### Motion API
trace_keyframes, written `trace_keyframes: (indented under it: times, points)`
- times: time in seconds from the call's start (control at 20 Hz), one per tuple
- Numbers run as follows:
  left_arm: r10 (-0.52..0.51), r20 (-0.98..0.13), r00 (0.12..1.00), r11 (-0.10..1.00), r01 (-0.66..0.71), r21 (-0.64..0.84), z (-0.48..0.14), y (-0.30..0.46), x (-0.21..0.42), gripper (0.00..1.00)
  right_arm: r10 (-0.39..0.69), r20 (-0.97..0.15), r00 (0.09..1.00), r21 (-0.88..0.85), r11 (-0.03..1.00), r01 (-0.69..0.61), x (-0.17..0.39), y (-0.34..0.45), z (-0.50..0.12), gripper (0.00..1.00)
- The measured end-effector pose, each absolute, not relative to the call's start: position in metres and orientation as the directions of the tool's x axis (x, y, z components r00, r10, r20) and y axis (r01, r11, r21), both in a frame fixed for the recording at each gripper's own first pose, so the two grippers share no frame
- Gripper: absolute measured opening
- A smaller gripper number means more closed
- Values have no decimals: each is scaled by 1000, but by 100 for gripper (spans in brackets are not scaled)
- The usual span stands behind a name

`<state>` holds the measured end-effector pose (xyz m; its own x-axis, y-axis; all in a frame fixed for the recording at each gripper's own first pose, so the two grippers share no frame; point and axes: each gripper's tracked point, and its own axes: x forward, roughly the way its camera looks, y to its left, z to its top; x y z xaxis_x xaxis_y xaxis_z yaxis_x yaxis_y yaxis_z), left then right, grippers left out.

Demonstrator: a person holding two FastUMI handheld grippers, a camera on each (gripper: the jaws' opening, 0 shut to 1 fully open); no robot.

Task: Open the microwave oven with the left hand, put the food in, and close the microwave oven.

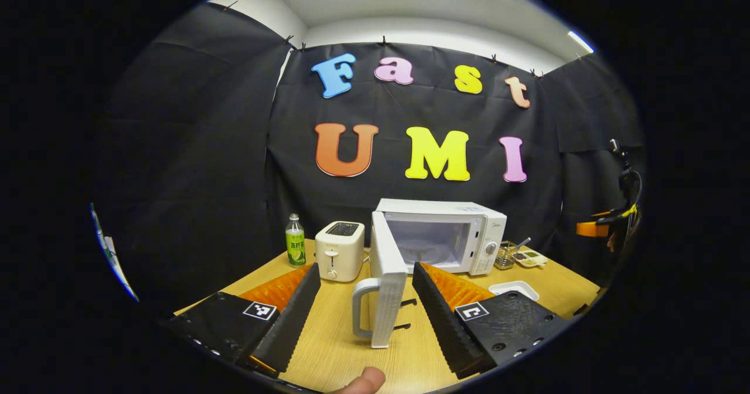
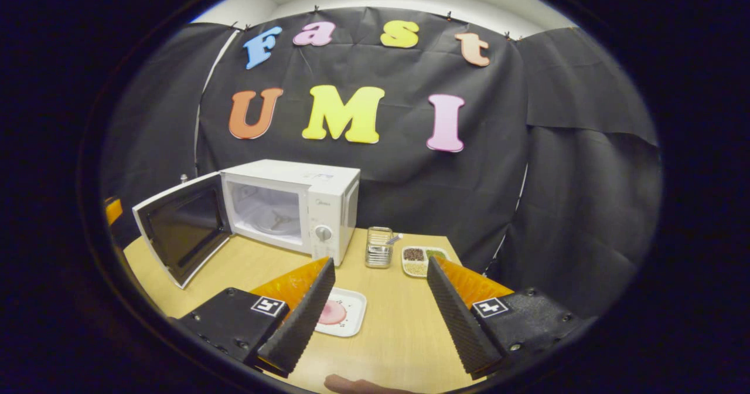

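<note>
At centre frame in the left gripper view, the microwave [image 1: 448,235] stands with its door [image 1: 387,285] swung open between the spread, empty left tool [image 1: 366,300]. In the right gripper view's lower middle, the right tool [image 2: 381,309] gapes empty above the food [image 2: 333,313] on a plate [image 2: 351,315].

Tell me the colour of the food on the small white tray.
Pink: a round pink piece on the small white tray, clearest in the right gripper view.

In the right gripper view, the white rectangular plate [image 2: 343,312] holding pink food is partly hidden behind a finger. The small divided white dish [image 2: 423,260] holds contents too small to identify.
</note>
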<state>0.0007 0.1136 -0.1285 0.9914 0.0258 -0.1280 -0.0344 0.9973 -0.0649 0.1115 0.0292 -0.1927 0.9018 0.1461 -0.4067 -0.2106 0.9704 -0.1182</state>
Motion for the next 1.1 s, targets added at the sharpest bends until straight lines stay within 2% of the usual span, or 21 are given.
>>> trace_keyframes:
  times: [0.3,0.45,0.5,0.6,0.65,0.7,0.9,1.0,1.05,1.1]
  points:
    - [19,-94,995,1000,-19,-6,-93,96,14,94,200,-593,780,-64,954,-293,141,44,-253,100]
    - [24,-88,996,999,-26,-21,-84,92,19,95,196,-714,672,-31,950,-310,155,42,-298,100]
    - [18,-83,996,999,-21,-28,-81,89,18,84,194,-762,618,-9,951,-310,153,40,-318,100]
    - [22,-63,998,999,-24,-26,-73,87,18,84,213,-846,489,64,951,-303,145,40,-356,98]
    - [31,-48,998,999,-32,-21,-69,88,18,83,242,-869,431,119,949,-294,141,46,-371,95]
    - [43,-36,998,999,-44,-18,-65,89,19,94,272,-884,379,168,944,-284,140,53,-385,84]
    - [34,-26,999,999,-34,-14,-64,80,20,94,276,-925,262,225,951,-210,147,53,-422,76]
    - [25,-35,999,1000,-26,-8,-67,79,18,94,296,-933,205,261,948,-180,149,54,-434,67]
    - [25,-40,999,1000,-25,-6,-68,79,19,94,323,-930,174,294,940,-173,148,59,-436,55]
    - [25,-45,999,1000,-25,-5,-69,79,19,94,335,-930,153,309,935,-174,149,62,-439,51]
